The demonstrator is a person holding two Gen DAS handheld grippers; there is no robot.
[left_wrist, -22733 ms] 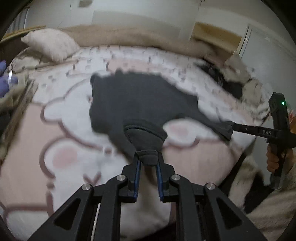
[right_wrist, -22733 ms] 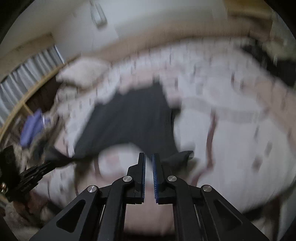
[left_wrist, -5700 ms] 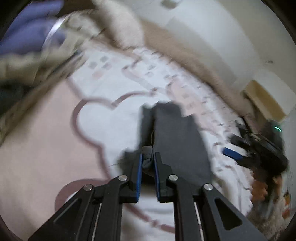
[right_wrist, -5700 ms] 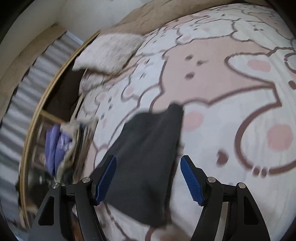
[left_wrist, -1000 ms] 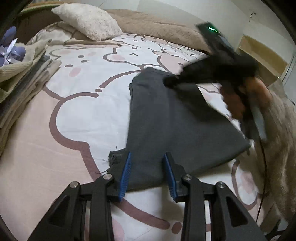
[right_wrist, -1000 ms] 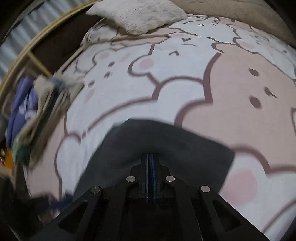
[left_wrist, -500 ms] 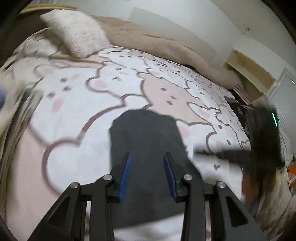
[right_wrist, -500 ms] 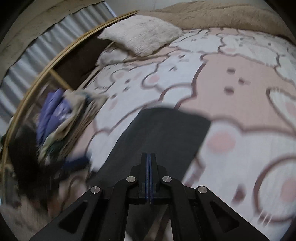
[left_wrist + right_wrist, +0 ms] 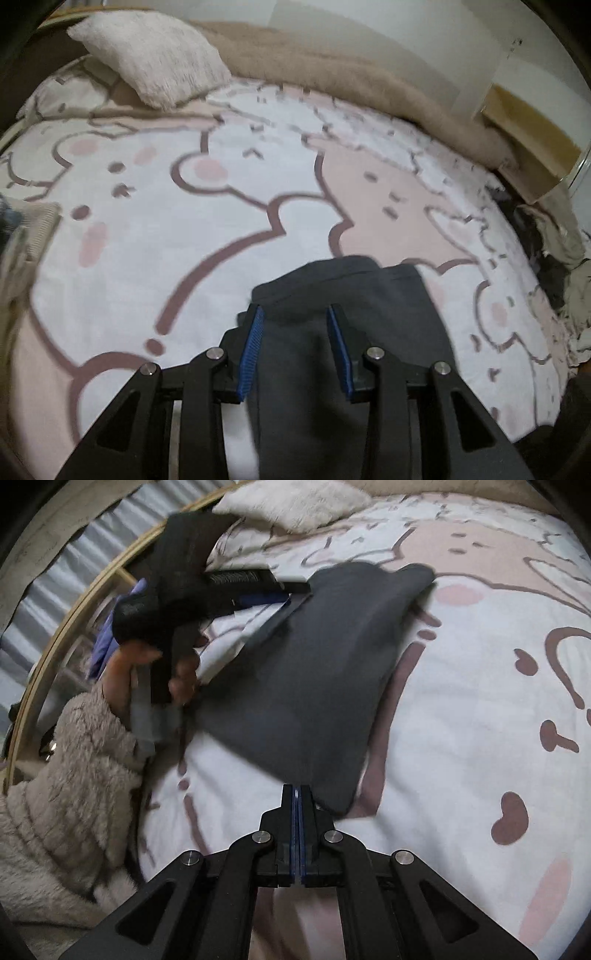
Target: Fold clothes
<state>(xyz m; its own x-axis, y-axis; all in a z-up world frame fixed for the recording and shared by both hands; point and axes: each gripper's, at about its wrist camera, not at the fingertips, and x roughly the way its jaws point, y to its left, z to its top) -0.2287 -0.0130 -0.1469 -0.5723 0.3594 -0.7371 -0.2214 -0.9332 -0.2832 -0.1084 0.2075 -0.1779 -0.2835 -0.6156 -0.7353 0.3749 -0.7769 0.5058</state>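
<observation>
A dark grey garment (image 9: 406, 325) lies folded in a long strip on the bear-print bedspread (image 9: 184, 229). My left gripper (image 9: 293, 310) hovers over its far end with the blue pads (image 9: 251, 343) apart. The cloth passes below them, wider than the gap. In the right wrist view the same garment (image 9: 314, 672) stretches away from me. A hand (image 9: 147, 657) in a fluffy sleeve (image 9: 74, 775) holds the left gripper (image 9: 295, 592) at its far left edge. My right gripper (image 9: 298, 788) is shut, tips at the garment's near edge. No cloth shows between its pads.
A fluffy white pillow (image 9: 155, 59) and a beige blanket (image 9: 351, 85) lie along the bed's far side. Loose clothes (image 9: 554, 258) are heaped at the right edge. Folded clothes (image 9: 22, 236) are stacked at the left, near a wooden rail (image 9: 74, 613).
The right gripper, shut throughout, has slid from over the garment's middle back to its near edge. The left gripper has shifted along the garment to its far end, jaws unchanged.
</observation>
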